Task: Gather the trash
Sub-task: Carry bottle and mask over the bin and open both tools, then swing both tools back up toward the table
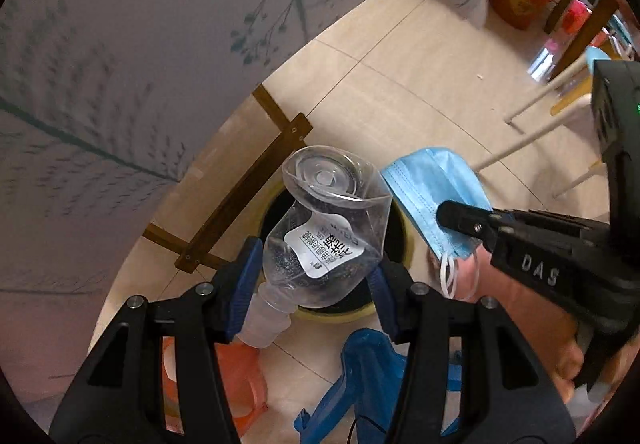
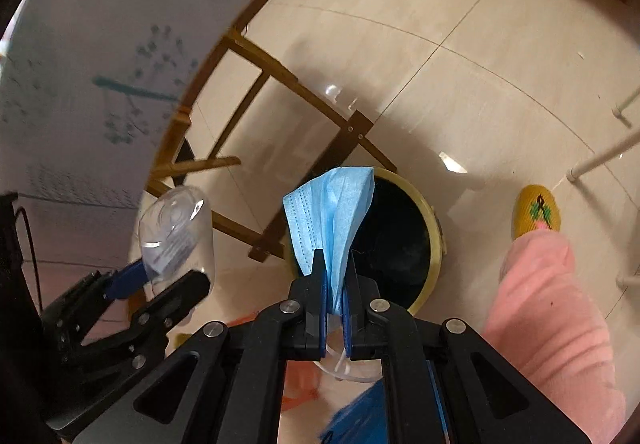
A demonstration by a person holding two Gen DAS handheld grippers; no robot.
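My left gripper is shut on a crushed clear plastic bottle with a white label, held above a yellow-rimmed trash bin with a black inside. My right gripper is shut on a blue face mask, held over the near left rim of the same bin. In the left wrist view the mask hangs just right of the bottle, pinched by the right gripper. In the right wrist view the bottle and the left gripper show at lower left.
A table with a pale leaf-print cloth and a wooden frame stands left of the bin. Orange and blue plastic lies on the tiled floor below. A pink-trousered leg with a yellow slipper stands on the right, white stool legs beyond.
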